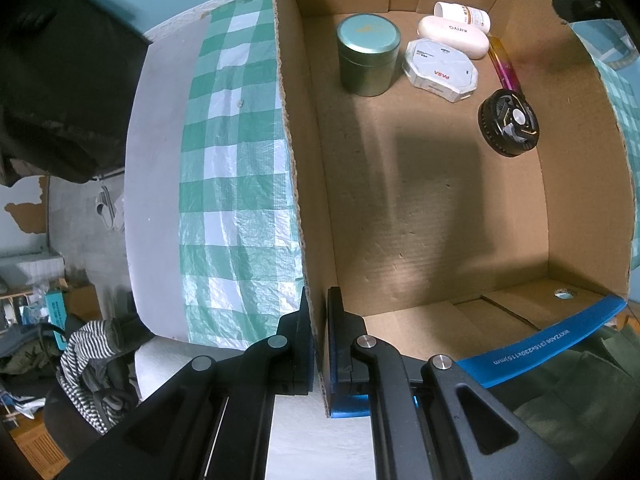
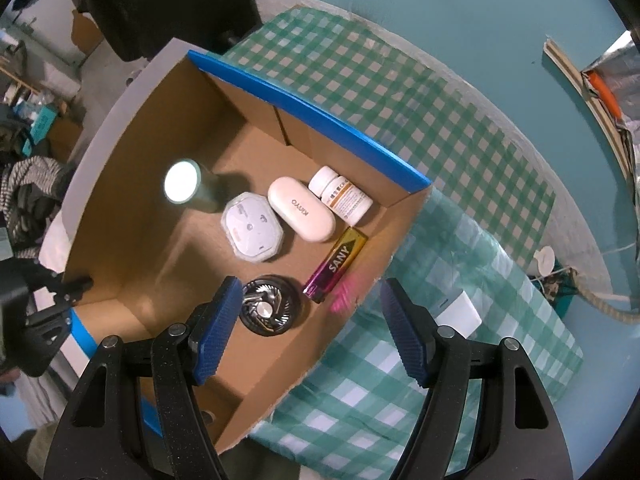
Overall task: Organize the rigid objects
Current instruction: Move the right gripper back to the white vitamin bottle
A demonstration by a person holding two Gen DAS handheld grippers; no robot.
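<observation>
clearance over the fan (image 2: 269,311) decides the next move: the right gripper (image 2: 310,320) hangs spread wide and empty above the box (image 2: 404,216) wall, left pad over the fan, lighter (image 2: 335,265) lying slantwise just beyond the fan. left gripper (image 1: 320,344) is clamped on the box wall at the opposite side. tin (image 1: 368,55), puck (image 1: 440,70), case (image 1: 454,37) and bottle (image 1: 462,16) sit in a row at the box's far end from that clamp, so the right arm is nearer.
</observation>
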